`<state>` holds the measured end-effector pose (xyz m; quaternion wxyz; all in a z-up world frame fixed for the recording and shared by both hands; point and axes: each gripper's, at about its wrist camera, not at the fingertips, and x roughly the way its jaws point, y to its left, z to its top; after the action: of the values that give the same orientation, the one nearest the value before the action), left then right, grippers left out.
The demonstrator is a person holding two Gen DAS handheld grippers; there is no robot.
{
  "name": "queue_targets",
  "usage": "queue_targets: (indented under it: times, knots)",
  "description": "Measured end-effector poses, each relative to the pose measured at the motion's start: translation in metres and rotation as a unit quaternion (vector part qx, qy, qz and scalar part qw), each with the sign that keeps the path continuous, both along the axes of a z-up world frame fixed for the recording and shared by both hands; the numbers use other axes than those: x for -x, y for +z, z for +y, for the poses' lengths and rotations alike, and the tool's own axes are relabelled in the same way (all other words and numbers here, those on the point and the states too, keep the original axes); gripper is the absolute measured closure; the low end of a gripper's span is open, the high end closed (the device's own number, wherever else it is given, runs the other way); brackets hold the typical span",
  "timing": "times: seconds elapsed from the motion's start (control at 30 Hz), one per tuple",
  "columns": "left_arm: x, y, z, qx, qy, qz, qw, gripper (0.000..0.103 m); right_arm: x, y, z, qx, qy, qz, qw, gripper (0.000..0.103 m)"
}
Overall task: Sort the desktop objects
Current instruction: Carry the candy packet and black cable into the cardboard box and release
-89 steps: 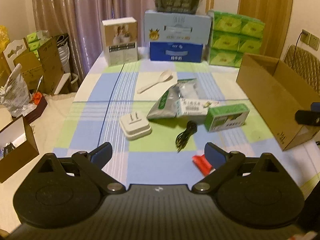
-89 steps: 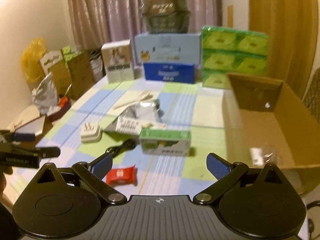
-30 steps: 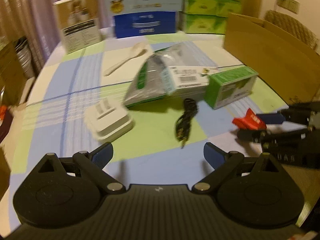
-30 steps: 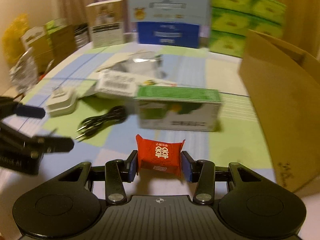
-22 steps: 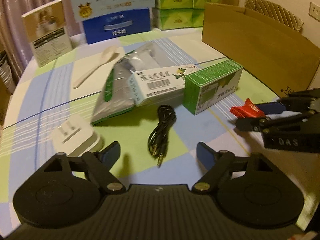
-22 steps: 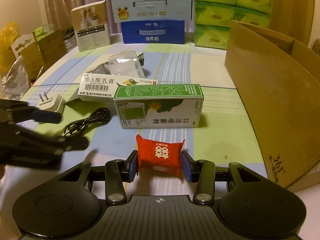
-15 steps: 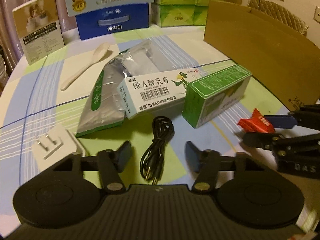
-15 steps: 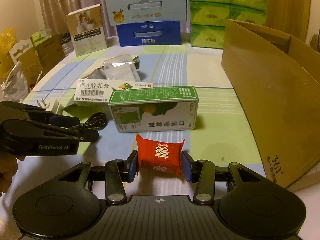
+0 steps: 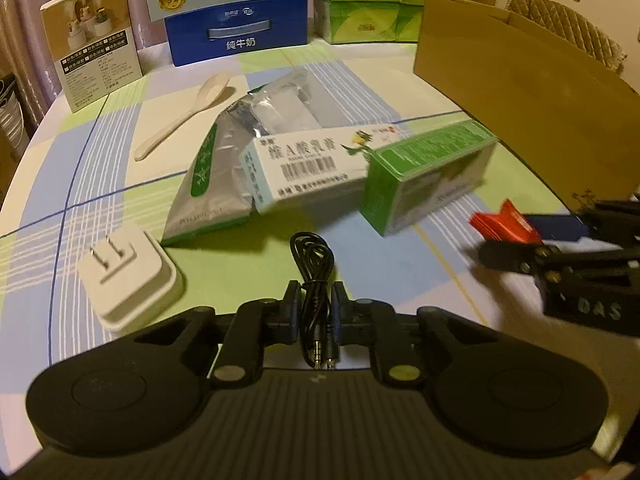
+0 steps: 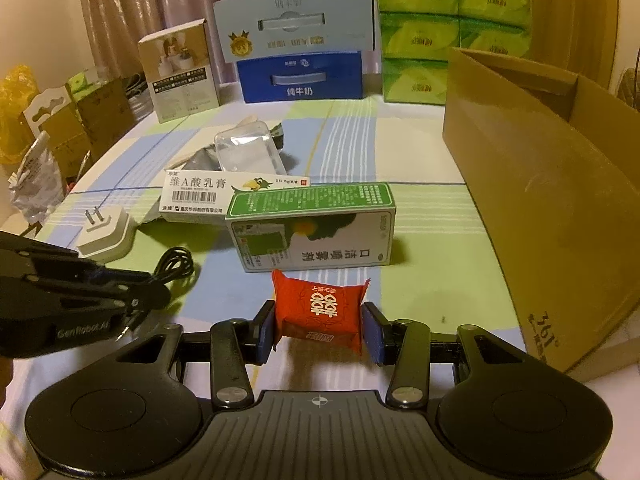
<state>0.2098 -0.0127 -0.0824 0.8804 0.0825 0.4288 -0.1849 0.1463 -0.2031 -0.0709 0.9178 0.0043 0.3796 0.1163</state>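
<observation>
My left gripper is shut on a coiled black audio cable, which lies on the checked tablecloth; its plugs stick out behind the pads. My right gripper is shut on a red candy packet and holds it just above the cloth. From the left wrist view the right gripper and its packet are at the right. The green box, the white ointment box, a white plug adapter, a foil pouch and a white spoon lie on the table.
An open cardboard box stands on the table's right side. Milk cartons, green tissue packs and a product box line the far edge. Bags and cardboard sit off the table's left.
My left gripper has moved forward over the black cable and closed on it. My right gripper keeps its hold on the red packet, lifted slightly and closer to the green box.
</observation>
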Motion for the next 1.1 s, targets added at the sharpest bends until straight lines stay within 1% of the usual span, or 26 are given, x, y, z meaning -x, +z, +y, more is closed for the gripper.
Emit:
queue_targets:
  times: [0.1, 0.2, 0.43, 0.5, 0.63, 0.7, 0.87, 1.0, 1.1]
  knots:
    - [0.012, 0.005, -0.002, -0.009, 0.003, -0.009, 0.9999, 0.091, 0.006, 0.004, 0.000, 0.003, 0.003, -0.007, 1.000, 0.062]
    - [0.023, 0.010, 0.001, 0.007, 0.019, -0.010, 0.9998, 0.092, 0.014, 0.009, -0.002, 0.002, 0.004, -0.012, 1.000, 0.062]
    - [0.056, 0.027, -0.001, 0.024, 0.037, -0.022, 0.9988, 0.092, 0.037, 0.020, -0.009, 0.003, 0.007, -0.023, 1.000, 0.062]
    - [0.066, 0.033, -0.003, 0.033, 0.046, -0.026, 0.9981, 0.092, 0.043, 0.024, -0.012, 0.002, 0.003, -0.026, 1.000, 0.062]
    - [0.083, 0.048, -0.007, 0.067, 0.070, -0.032, 0.9948, 0.092, 0.056, 0.036, -0.022, -0.001, -0.005, -0.036, 0.999, 0.062]
    - [0.089, 0.054, -0.011, 0.077, 0.076, -0.035, 0.9935, 0.092, 0.063, 0.043, -0.027, -0.002, -0.005, -0.042, 0.999, 0.062]
    - [0.103, 0.072, -0.028, 0.082, 0.068, -0.044, 0.9933, 0.092, 0.076, 0.064, -0.038, 0.000, -0.008, -0.062, 0.998, 0.062]
    - [0.109, 0.089, -0.042, 0.078, 0.056, -0.059, 0.9937, 0.092, 0.080, 0.085, -0.053, -0.005, -0.018, -0.077, 0.997, 0.062]
    - [0.111, 0.104, -0.054, 0.073, 0.041, -0.072, 0.9939, 0.092, 0.081, 0.103, -0.068, -0.019, -0.027, -0.085, 0.996, 0.062]
